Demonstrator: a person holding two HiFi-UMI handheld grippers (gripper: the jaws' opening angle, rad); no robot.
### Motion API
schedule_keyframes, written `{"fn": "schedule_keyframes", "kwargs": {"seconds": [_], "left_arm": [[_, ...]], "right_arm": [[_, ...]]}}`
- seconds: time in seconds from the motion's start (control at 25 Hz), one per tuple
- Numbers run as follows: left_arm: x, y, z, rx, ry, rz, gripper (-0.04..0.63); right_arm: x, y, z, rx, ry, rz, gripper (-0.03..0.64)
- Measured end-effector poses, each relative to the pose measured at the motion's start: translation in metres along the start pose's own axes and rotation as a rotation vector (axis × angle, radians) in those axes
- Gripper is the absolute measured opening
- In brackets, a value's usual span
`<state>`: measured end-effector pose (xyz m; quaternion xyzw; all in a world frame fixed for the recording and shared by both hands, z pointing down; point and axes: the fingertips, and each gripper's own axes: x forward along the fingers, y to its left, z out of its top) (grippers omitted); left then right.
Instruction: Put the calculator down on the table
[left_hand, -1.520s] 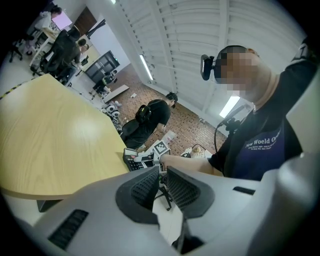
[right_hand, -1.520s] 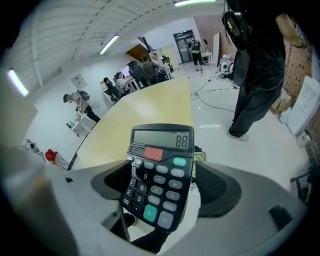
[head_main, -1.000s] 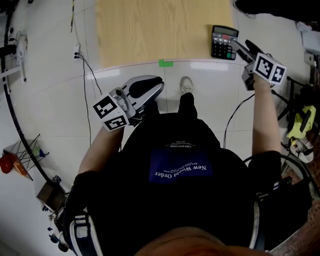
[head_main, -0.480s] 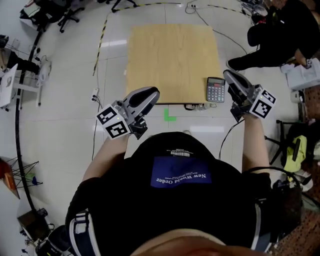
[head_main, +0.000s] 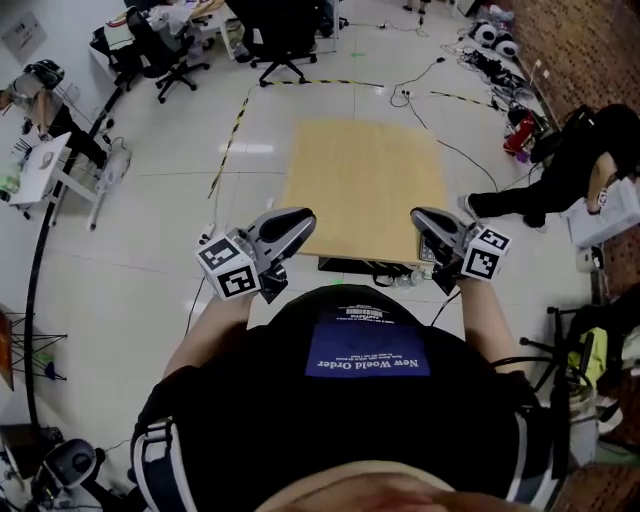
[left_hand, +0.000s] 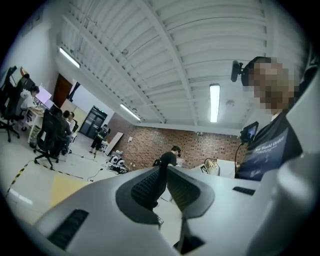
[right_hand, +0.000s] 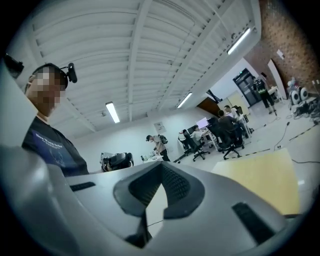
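In the head view my left gripper (head_main: 303, 217) and right gripper (head_main: 420, 216) hang side by side over the near edge of the wooden table (head_main: 362, 180). Both are raised in front of the person's chest. Each is shut with nothing between its fingers. The left gripper view shows the left gripper (left_hand: 161, 169) with its tips meeting, pointing level into the room. The right gripper (right_hand: 161, 168) looks the same in its own view, with the table (right_hand: 265, 177) at the right. The calculator lies hidden behind the right gripper; I cannot make it out in any view.
A person (head_main: 575, 170) sits on the floor to the right of the table. Office chairs (head_main: 285, 35) and desks stand at the back and left. Cables (head_main: 450, 60) run over the white floor. A power strip (head_main: 365, 267) lies under the table's near edge.
The right gripper, open beside the calculator on the table a second ago, has shut empty and risen away. The left gripper has risen too. The head view now takes in more of the room.
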<state>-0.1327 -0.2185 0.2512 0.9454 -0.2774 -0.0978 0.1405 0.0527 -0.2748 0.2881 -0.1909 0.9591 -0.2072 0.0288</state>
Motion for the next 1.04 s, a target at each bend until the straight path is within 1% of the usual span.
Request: {"fn": "schedule_keyframes", "kwargs": {"seconds": [0.16, 0.24, 0.52, 0.72, 1.04], "left_arm": [[-0.009, 0.003, -0.002, 0.001, -0.01, 0.021, 0.054], [-0.01, 0.004, -0.001, 0.013, -0.012, 0.016, 0.054], [-0.006, 0.001, 0.0, 0.005, -0.044, 0.01, 0.054], [-0.012, 0.003, -0.005, -0.01, -0.052, 0.024, 0.054], [-0.009, 0.0, -0.004, -0.018, -0.054, 0.02, 0.054]], "right_arm": [[0.014, 0.0, -0.008, -0.041, 0.054, -0.012, -0.014], [0.018, 0.0, -0.007, -0.058, 0.068, -0.013, -0.014], [0.018, 0.004, -0.001, -0.083, 0.092, 0.001, -0.014], [0.02, 0.007, -0.004, -0.091, 0.096, 0.013, -0.014], [0.019, 0.011, -0.006, -0.101, 0.113, 0.028, -0.015]]}}
